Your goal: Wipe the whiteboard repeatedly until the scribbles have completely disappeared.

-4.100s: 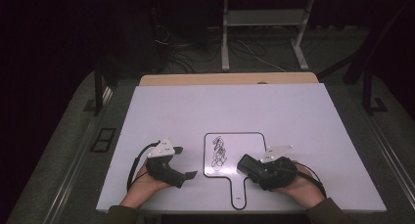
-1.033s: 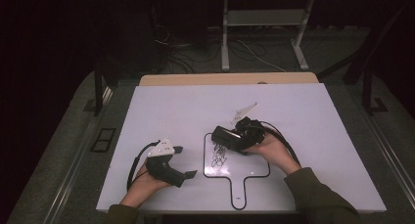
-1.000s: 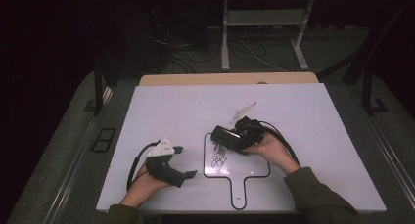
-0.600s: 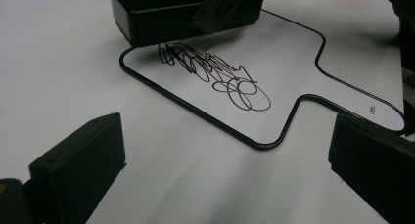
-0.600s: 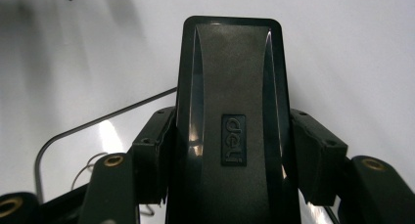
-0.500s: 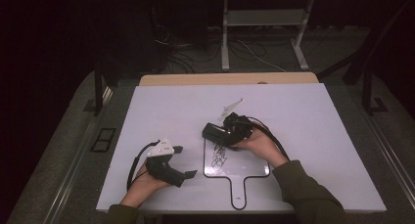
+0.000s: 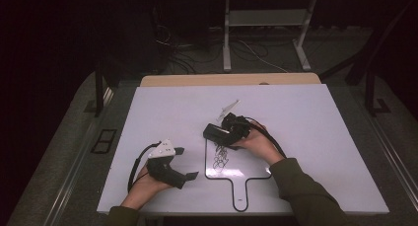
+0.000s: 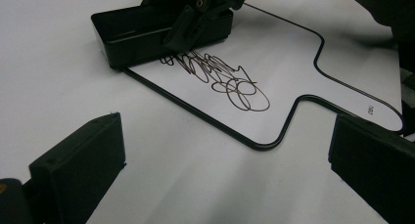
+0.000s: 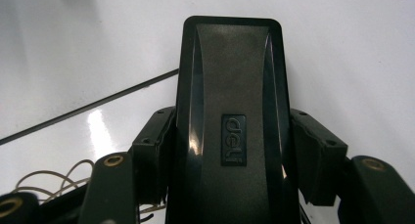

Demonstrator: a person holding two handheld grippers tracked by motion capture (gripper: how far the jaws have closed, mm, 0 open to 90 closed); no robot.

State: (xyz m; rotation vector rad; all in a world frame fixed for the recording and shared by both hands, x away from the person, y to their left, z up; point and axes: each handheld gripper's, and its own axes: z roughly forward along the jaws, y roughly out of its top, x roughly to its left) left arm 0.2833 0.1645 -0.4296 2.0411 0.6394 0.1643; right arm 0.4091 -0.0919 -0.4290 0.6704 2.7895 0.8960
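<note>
Right gripper view: the right gripper (image 9: 230, 185) clamps a black whiteboard eraser (image 9: 230, 111) at the far edge of a paddle-shaped whiteboard (image 7: 246, 171), just beside the scribble (image 8: 220, 79). The left gripper (image 7: 185, 163), jaws apart, rests near the table's (image 7: 162, 102) front edge.

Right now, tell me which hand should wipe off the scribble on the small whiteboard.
Right. The right gripper already clamps the black eraser at the scribble's top edge on the whiteboard. The left gripper rests open beside the board, holding nothing.
</note>
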